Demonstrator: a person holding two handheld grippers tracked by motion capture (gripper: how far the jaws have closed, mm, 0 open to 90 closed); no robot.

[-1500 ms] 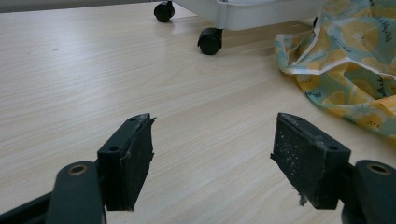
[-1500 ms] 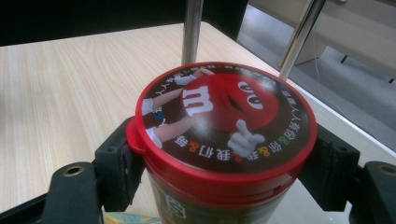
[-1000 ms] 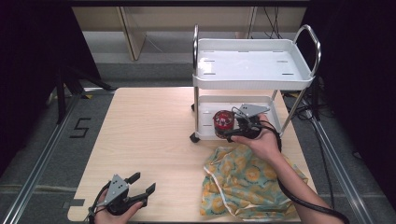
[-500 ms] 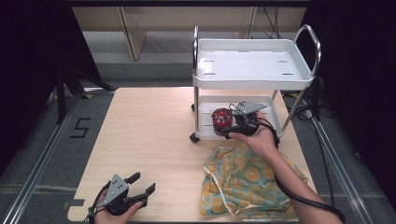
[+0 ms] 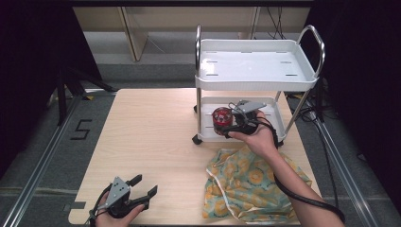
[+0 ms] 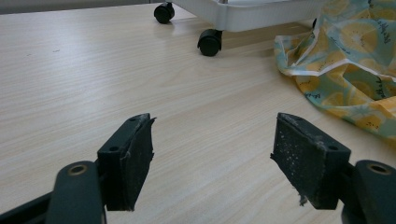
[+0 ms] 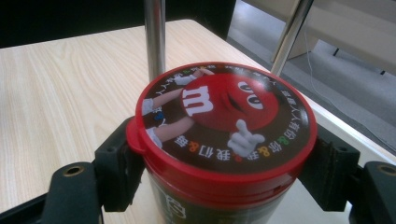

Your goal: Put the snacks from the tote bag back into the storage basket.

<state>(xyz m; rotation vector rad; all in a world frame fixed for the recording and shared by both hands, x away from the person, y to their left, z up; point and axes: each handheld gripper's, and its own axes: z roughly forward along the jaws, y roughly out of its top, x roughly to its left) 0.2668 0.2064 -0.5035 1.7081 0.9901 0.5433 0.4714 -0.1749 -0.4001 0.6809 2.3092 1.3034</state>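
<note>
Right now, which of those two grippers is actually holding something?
The right gripper, over at the white cart's lower shelf: its jaws are clamped on the red-lidded candy tub. The left gripper sits open above the bare wooden table, gripping nothing.

A pale wooden table (image 5: 151, 132) stands on a grey floor (image 5: 42, 142) marked with a black numeral 5 (image 5: 81, 129). Metal rails (image 5: 33, 179) run along both sides of it. Beyond the table stands light wooden furniture (image 5: 137, 28), with black cables (image 5: 274, 19) hanging near it. The room's edges are dark.
</note>
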